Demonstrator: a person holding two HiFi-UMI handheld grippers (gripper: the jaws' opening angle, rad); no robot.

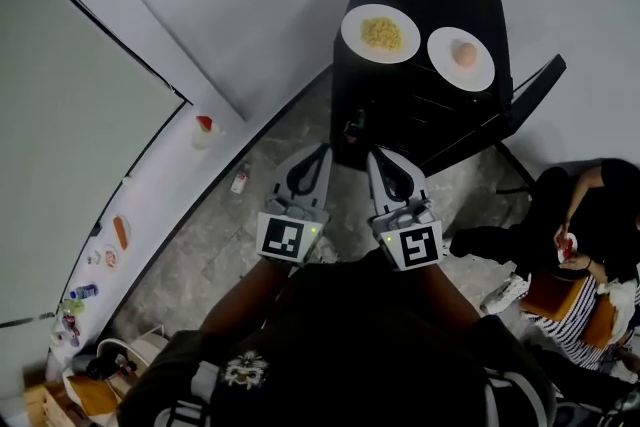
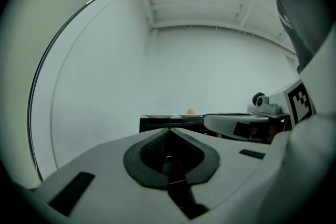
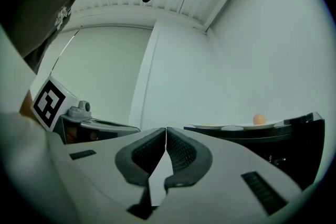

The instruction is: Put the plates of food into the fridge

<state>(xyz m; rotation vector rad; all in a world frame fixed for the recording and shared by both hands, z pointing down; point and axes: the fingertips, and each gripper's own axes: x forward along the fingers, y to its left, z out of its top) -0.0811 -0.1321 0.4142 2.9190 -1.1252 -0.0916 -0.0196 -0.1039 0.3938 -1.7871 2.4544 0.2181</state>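
Right now I stand in front of the black fridge (image 1: 420, 105), and nothing is in hand yet. My left gripper (image 1: 322, 153) has its jaws pressed together with nothing between them, and my right gripper (image 1: 374, 158) is the same, closed and empty. Both point roughly level toward the fridge, side by side, short of it.

Both of the task's plates sit on the fridge's top, next to each other: the plate of noodles (image 1: 380, 33) on the left and the plate with a round orange-pink item (image 1: 461, 58), perhaps an egg, on the right. In the right gripper view they show at the right, seen edge on, on the dark top.

I judge this to be the approach, before the first pick-up. Whether the fridge door is open I cannot tell from here. Next I will need to open a pair of jaws, reach a plate's rim and close on it from the side, keeping the plate flat so the food does not slide.

A seated person (image 1: 590, 245) is off to my right, well clear of the fridge.
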